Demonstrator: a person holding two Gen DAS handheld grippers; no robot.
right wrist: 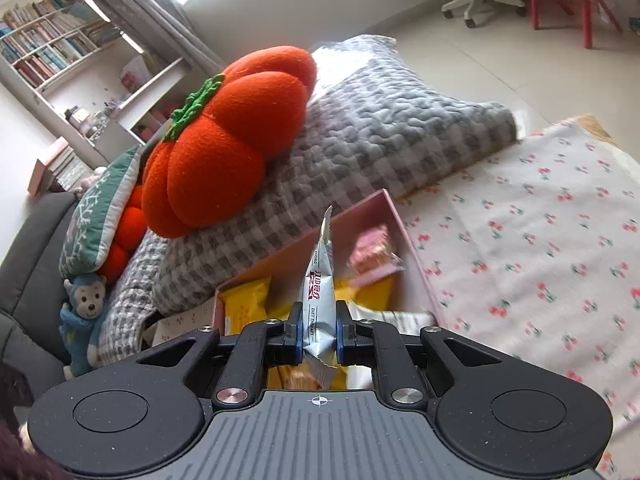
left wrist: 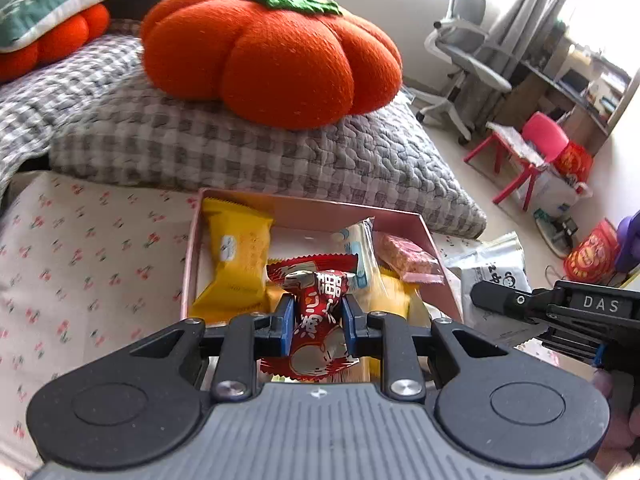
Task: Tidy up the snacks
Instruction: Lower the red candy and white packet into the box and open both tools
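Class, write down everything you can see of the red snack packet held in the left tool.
The red snack packet is a small glossy foil wrapper, red with white characters and a pale picture near its lower end. Its crimped, zigzag-cut ends flare out above and below. It is crumpled and pinched at the waist between the blue pads of the left tool, standing roughly upright. It hangs over the open pink box, above the yellow packets inside.

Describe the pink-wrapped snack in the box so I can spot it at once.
Find the big orange pumpkin cushion on the grey checked quilt; the pink box sits just below it. The pink-wrapped snack lies by the box's right wall. Its neighbours are yellow packets; it alone is pink and see-through.
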